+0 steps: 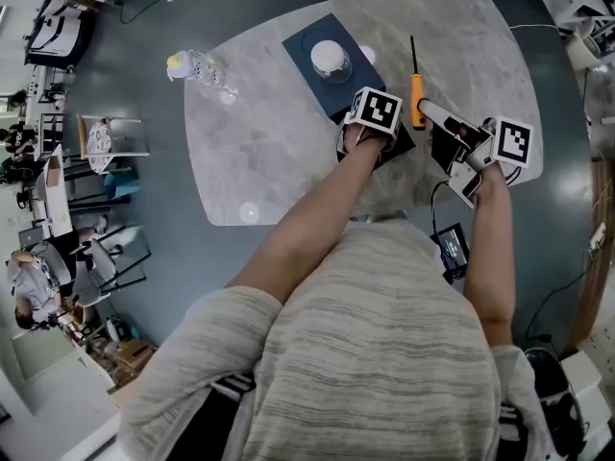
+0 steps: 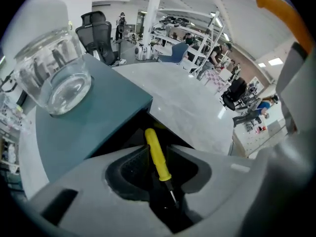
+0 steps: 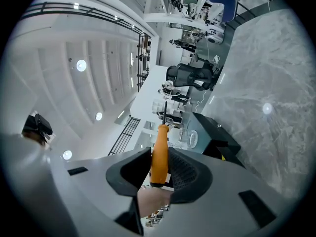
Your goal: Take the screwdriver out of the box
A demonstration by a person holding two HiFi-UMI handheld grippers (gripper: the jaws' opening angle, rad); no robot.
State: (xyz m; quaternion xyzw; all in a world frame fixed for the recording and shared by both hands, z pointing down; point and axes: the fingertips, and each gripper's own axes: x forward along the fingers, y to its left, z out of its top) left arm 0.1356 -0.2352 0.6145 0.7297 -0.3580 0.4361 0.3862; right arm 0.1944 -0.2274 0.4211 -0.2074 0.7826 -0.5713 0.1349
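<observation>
Over the table, orange-handled, black-shafted screwdriver

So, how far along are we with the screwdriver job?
Done: the orange screwdriver is outside the box, clamped in the right gripper. In hand: the left gripper is at the open teal box, jaws either side of a yellow screwdriver; whether they grip it is unclear. Left: lifting that one clear.

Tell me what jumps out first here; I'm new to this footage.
An orange screwdriver is gripped in the right claw above the marble table. Under the open left claw, a yellow screwdriver lies in the dark box.
</observation>
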